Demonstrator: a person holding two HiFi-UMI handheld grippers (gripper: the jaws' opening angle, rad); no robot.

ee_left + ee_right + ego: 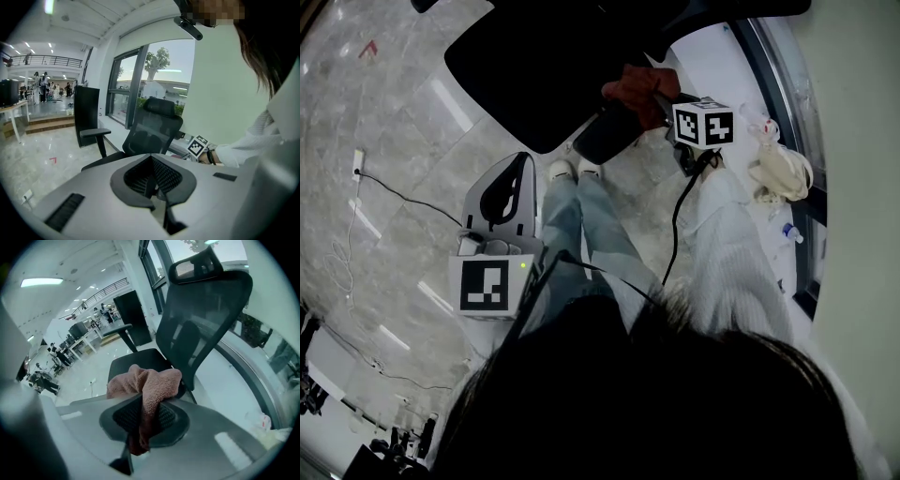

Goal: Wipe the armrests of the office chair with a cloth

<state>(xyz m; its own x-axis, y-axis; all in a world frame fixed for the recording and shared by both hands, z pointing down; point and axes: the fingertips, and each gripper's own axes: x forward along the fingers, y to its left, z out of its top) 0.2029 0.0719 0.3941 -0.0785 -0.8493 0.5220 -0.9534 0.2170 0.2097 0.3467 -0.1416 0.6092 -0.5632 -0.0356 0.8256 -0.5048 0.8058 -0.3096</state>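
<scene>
Cloth (pixel 146 380), soft and limp, wipes best clamped mid-fold, as your right gripper (pixel 142 417) has it at frame centre; your left gripper (pixel 153 182) is closed, empty.

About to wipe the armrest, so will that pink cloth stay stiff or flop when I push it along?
Probably floppy: the pink cloth bunches and droops over the right hand-held gripper. Its fluffy pile suggests it is light and will likely grip rather than slip.

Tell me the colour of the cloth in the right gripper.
The cloth is dusty pink; the right gripper view shows it best.
</scene>
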